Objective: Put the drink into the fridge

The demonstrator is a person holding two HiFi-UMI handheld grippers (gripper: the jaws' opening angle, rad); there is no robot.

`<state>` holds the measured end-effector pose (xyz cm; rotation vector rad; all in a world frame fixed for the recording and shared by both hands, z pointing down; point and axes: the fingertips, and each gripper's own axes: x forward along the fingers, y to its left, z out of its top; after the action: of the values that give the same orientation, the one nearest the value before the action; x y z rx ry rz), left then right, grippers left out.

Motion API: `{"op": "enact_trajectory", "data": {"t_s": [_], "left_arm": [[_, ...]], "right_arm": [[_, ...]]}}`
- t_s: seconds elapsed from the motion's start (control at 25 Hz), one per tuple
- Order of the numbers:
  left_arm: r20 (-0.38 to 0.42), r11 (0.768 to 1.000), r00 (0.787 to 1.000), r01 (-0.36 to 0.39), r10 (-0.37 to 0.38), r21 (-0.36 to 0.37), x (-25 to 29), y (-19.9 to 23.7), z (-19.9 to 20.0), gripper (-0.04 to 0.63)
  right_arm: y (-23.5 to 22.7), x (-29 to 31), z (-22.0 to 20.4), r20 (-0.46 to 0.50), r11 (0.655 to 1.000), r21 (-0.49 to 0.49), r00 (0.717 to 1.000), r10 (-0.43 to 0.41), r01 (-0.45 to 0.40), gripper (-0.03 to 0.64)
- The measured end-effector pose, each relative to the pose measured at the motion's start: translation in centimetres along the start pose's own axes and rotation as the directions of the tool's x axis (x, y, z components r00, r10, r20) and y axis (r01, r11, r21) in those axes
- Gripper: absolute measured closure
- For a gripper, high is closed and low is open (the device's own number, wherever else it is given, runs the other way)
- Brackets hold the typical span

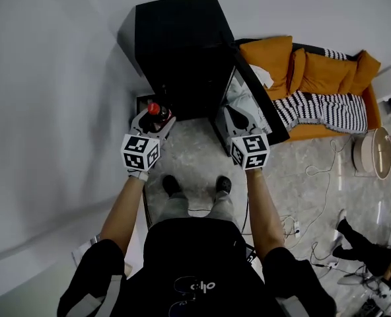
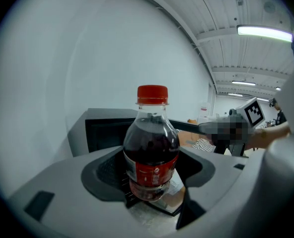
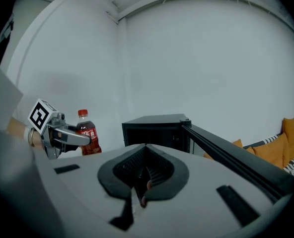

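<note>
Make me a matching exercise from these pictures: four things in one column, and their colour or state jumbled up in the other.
Things:
1. cola bottle
2. fridge door
3. right gripper
4. sofa

States:
A. orange
B. swung open
C. clamped in the left gripper
D. jaws together, nothing held

Pairs: 1-C, 2-B, 3-D, 4-A

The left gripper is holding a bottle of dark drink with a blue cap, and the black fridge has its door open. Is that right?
Not quite. The cap is red, not blue, as the left gripper view shows. The rest is right: the left gripper holds the bottle of dark drink, and the black fridge has its door open.
</note>
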<state>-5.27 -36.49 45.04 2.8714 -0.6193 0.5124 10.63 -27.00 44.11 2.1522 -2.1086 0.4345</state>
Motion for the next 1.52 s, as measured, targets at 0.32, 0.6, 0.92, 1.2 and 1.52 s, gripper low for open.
{"op": "enact_trajectory", "data": {"t_s": [0.32,0.6,0.92,1.2,1.52], "left_arm": [[-0.007,0.996,0.998,0.068,-0.068,0.055,4.6,0.4,-2.0,0.293],[-0.034,0.985,0.987,0.156,-0.154,0.078,10.1,1.6,-6.4,0.293],[-0.049,0.974,0.977,0.211,-0.208,0.081,14.2,3.6,-11.1,0.293],[-0.07,0.966,0.973,0.228,-0.221,0.118,16.3,5.0,-15.0,0.293],[-0.069,0.969,0.972,0.229,-0.223,0.094,19.5,5.6,-18.0,0.293]], "right_arm": [[-2.4,1.9,-3.7,0.017,0.995,0.041,0.995,-0.095,0.094,0.615],[-3.1,4.9,-10.4,0.021,0.966,0.154,0.977,-0.213,0.207,0.615],[-4.8,7.7,-16.8,0.051,0.893,0.259,0.918,-0.394,0.369,0.615],[-4.5,8.5,-23.2,0.007,0.856,0.284,0.891,-0.453,0.433,0.615],[-3.4,11.5,-26.3,0.001,0.868,0.294,0.908,-0.419,0.4,0.615]]}}
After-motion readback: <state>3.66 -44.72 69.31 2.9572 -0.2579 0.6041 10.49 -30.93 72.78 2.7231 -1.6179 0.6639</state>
